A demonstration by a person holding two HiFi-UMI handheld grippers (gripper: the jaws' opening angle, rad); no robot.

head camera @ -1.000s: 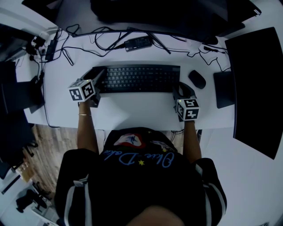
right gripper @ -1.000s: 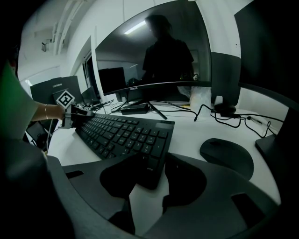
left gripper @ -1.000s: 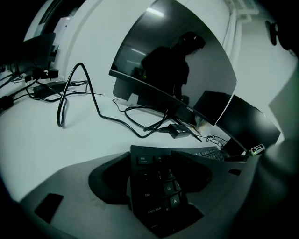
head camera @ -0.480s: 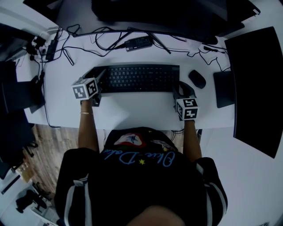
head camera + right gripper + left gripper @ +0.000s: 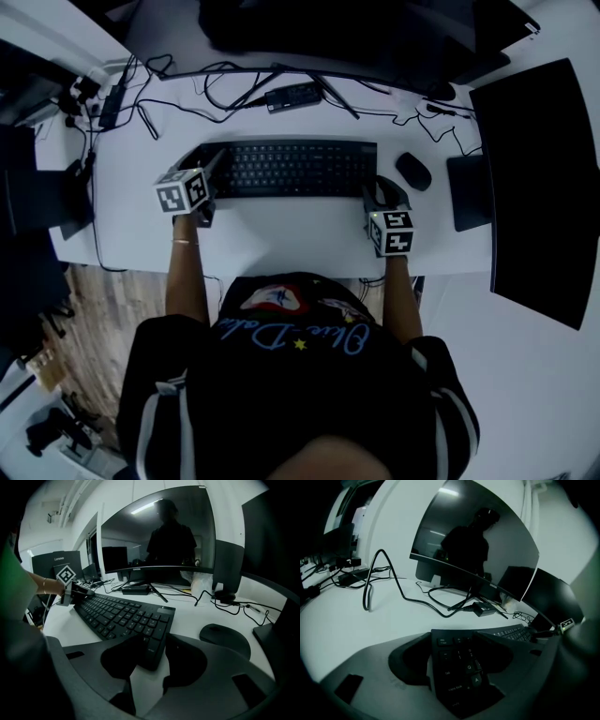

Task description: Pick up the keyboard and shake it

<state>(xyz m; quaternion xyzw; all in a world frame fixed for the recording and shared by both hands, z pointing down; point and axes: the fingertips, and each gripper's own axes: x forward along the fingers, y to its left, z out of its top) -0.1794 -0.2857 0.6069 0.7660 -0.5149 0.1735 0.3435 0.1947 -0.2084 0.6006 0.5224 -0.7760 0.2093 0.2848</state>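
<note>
A black keyboard lies across the middle of the white desk. My left gripper sits at its left end. In the left gripper view the jaws close on that end of the keyboard, near the tab and caps lock keys. My right gripper is at the right front corner. In the right gripper view that corner of the keyboard is clamped between the two dark jaws of the right gripper. The keyboard looks level with the desk.
A black mouse lies just right of the keyboard, close to my right gripper. A curved monitor stands behind, with cables and a power adapter in front of it. A large dark screen fills the right side.
My left gripper has slid a little to the right, further onto the keyboard's left end. The right gripper and the keyboard have hardly moved.
</note>
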